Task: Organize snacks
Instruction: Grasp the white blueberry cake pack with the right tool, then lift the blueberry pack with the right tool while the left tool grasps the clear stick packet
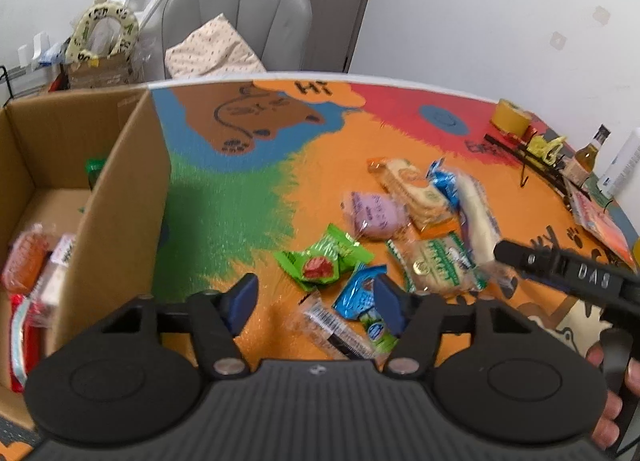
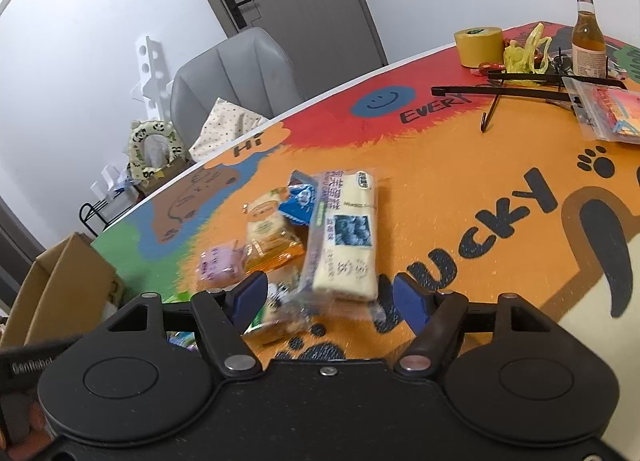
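Note:
Several wrapped snacks lie in a heap on the colourful table (image 1: 224,221): a green pack (image 1: 326,261), a blue pack (image 1: 360,297), a purple pack (image 1: 374,215), a cracker pack (image 1: 440,263) and a long white cake pack (image 2: 346,235). My left gripper (image 1: 316,297) is open and empty just above the blue pack. My right gripper (image 2: 330,295) is open and empty, with the near end of the white cake pack between its jaws. It also shows in the left wrist view (image 1: 560,269) at the right. A cardboard box (image 1: 120,197) at the left holds a few snacks (image 1: 28,261).
A yellow tape roll (image 2: 478,41), a glass bottle (image 2: 588,37), a black wire rack (image 2: 520,91) and a plastic bag (image 2: 608,109) stand at the table's far right. A grey chair (image 1: 240,17) sits behind the table.

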The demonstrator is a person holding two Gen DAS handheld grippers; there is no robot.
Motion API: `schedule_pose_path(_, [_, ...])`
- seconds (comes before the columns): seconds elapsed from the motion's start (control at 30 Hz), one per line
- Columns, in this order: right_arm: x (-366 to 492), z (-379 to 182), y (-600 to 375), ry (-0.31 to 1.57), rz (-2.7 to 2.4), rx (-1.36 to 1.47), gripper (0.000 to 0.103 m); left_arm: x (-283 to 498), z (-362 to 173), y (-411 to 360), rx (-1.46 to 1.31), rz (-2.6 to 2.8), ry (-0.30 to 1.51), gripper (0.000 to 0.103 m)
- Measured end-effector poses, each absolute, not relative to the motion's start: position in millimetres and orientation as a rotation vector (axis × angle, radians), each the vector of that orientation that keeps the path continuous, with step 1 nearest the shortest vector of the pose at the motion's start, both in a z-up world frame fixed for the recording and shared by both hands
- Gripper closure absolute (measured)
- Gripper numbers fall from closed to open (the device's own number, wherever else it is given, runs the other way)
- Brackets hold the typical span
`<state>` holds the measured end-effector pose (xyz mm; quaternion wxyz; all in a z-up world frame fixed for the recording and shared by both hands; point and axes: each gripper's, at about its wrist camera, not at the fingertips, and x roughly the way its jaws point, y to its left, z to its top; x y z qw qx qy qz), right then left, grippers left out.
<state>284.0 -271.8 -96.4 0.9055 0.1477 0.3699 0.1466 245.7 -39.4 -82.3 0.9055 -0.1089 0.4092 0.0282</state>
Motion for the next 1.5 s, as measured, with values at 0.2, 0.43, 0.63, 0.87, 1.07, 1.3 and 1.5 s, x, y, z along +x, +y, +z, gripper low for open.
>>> schedule_pose_path(0.2, [298.9, -108.1, -270.3, 0.767, 0.279, 0.289, 0.033, 248.7, -98.9, -39.8, -0.236, 0.066, 0.895, 0.052])
schedule_pose_path(0.43, [302.8, -113.5, -269.6, 0.780, 0.262, 0.276, 0.063, 245.7, -104.5, -46.0, -0.197, 0.064, 0.911, 0.051])
schedule_pose_path(0.63, [287.4, -111.6, -274.0, 0.788, 0.258, 0.276, 0.066, 242.3, -104.1, -44.2, -0.194, 0.070, 0.905, 0.051])
schedule_pose_path(0.87, [266.1, -108.8, -276.6, 0.808, 0.247, 0.267, 0.066, 234.3, -105.5, -44.4, -0.173, 0.078, 0.888, 0.051])
schedule_pose_path(1.07, [248.3, -107.1, -278.7, 0.827, 0.248, 0.271, 0.066, 228.4, -106.4, -46.7, -0.147, 0.065, 0.884, 0.051])
schedule_pose_path(1.3, [233.3, -100.5, -278.0, 0.855, 0.275, 0.264, 0.059, 222.2, -107.2, -47.7, -0.134, 0.053, 0.876, 0.052])
schedule_pose_path(1.5, [242.3, -99.8, -274.4, 0.828, 0.272, 0.267, 0.054, 221.1, -107.3, -45.9, -0.127, 0.067, 0.865, 0.062])
